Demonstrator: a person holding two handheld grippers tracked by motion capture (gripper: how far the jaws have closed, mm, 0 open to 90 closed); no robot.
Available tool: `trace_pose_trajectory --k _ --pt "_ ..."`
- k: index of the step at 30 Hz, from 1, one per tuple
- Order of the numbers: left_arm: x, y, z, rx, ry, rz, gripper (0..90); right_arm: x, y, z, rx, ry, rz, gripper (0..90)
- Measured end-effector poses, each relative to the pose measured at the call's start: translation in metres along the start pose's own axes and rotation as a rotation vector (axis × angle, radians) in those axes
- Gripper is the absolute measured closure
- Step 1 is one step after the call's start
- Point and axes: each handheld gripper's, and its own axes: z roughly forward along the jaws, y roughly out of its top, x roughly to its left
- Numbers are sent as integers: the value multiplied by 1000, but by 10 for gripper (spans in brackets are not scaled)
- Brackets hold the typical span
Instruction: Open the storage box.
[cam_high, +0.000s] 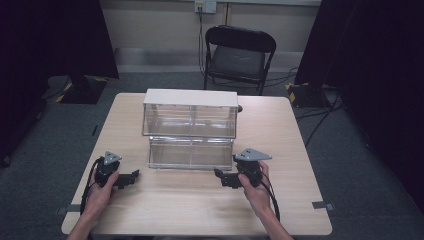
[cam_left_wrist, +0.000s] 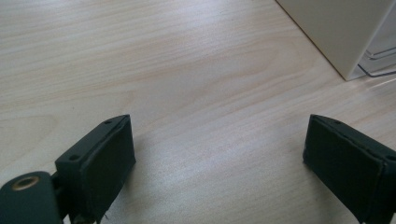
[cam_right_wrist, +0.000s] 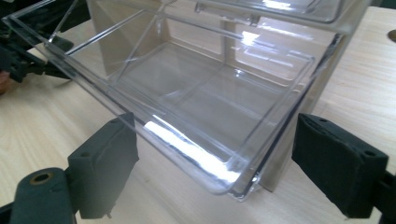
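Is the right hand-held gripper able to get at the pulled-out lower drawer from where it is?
Probably yes. The right hand-held gripper is open, its jaws standing either side of the clear lower drawer's near corner, with nothing between them and the drawer's front wall.

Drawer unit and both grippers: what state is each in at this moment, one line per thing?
Upper drawer: shut, looks empty.
Lower drawer: pulled out toward the person, empty.
Left gripper: open, holding nothing, jaws over bare table.
Right gripper: open, holding nothing, jaws facing the lower drawer's front corner.
Folding chair: unfolded, empty, behind the table.
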Motion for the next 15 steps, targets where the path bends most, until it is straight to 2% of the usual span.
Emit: trace_pose_trajectory --k 15 --pt "0 0 0 0 0 2 84 0 6 -4 -25 -7 7 114"
